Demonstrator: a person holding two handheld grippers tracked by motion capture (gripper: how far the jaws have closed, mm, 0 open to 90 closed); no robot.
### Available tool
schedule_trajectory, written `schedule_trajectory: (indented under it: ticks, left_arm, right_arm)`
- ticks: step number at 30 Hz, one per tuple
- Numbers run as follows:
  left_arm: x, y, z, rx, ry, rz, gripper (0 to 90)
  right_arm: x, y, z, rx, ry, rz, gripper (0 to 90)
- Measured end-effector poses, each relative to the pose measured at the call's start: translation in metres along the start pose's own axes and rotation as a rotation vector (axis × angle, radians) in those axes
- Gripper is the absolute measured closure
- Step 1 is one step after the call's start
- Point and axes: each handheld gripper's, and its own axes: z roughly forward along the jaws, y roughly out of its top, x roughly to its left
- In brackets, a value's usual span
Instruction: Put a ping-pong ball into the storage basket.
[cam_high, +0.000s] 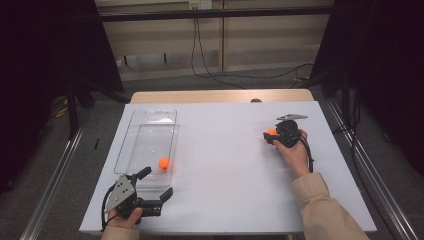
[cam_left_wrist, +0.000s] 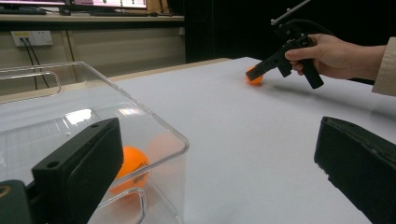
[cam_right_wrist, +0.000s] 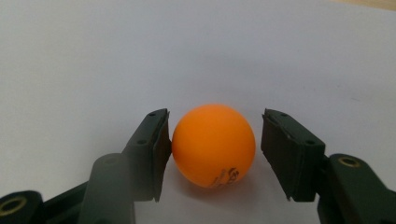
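Our right gripper (cam_right_wrist: 212, 149), held low over the table (cam_high: 225, 150), brackets an orange ball (cam_right_wrist: 214, 144), jaws apart; far pad's contact unclear.

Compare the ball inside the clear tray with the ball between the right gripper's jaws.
The ball in the clear tray lies inside the clear tray, walled in; the ball between the jaws rests on the bare white table. The first lies near the left gripper, whose jaws stand wide; the right gripper brackets the second, one pad touching. Both are orange and round.
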Motion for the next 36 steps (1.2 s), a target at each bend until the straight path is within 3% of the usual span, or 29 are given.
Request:
schedule_trajectory:
  ticks: [12,24,28,36]
  left_arm:
    - [-0.0002,0.0000,0.0001,0.001,0.001,0.000,1.2]
    - [-0.0001,0.0003,-0.0003,-0.001,0.002,0.002,1.2]
    - [-0.0003,0.0001,-0.0001,0.000,0.002,0.000,1.2]
    - [-0.0005,0.0001,0.0000,-0.002,0.003,-0.007,1.1]
  right_arm:
    - [0.0005,-0.0011,0.0003,0.010,-0.001,-0.017,50.9]
    - [0.0024,-0.0022,-0.0002,0.031,-0.016,-0.049,51.1]
    - [-0.0003,-0.0062,-0.0001,0.042,-0.011,-0.033,51.2]
    - [0.0006,-0.0060,0.0000,0.037,-0.004,-0.048,51.4]
